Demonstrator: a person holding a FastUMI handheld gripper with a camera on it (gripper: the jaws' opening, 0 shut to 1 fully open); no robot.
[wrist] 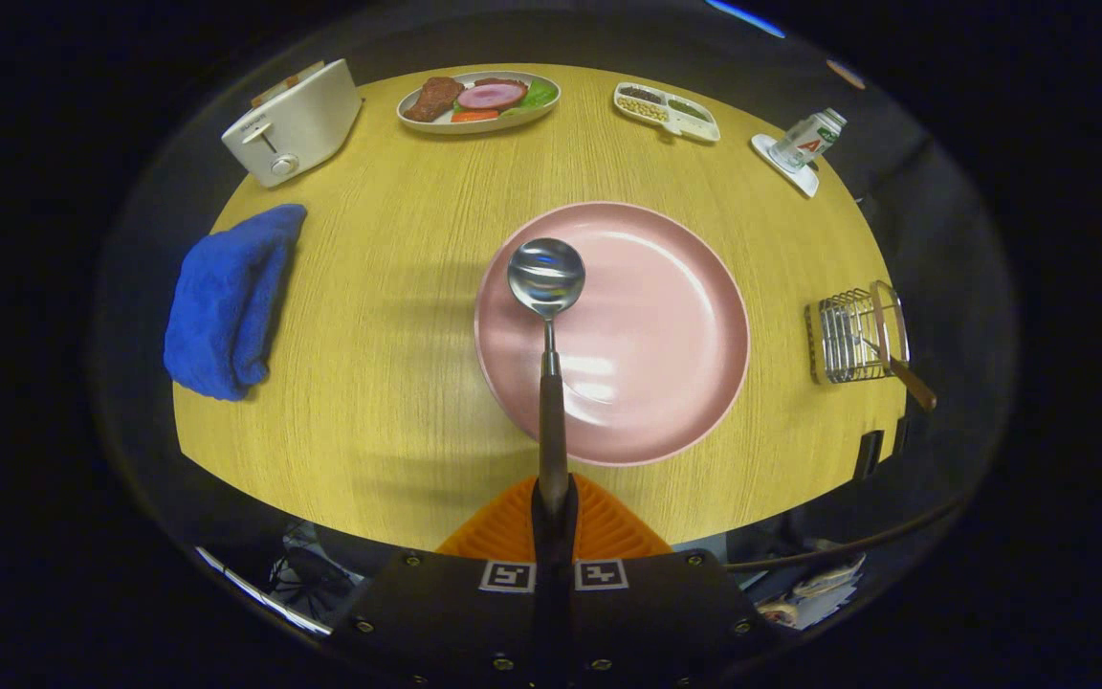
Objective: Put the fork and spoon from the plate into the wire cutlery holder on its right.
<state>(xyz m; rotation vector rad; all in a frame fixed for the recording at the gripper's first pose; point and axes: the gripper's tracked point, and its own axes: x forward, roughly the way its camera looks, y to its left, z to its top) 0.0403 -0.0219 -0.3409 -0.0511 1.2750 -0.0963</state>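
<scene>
My gripper (553,507) is shut on the brown handle of a metal spoon (547,287), which points straight ahead with its bowl hovering over the left part of the pink plate (647,325). The plate lies bare on the wooden table, just beyond the fingers. To the plate's right stands the wire cutlery holder (852,335), with a brown-handled utensil (900,368) leaning out of it; I take it for the fork, though its head is hidden in the wire.
A blue cloth (226,301) lies left of the plate. At the table's far side are a white toaster (293,124), an oval dish of food (479,99), a divided tray (668,110) and a small bottle on a coaster (804,142).
</scene>
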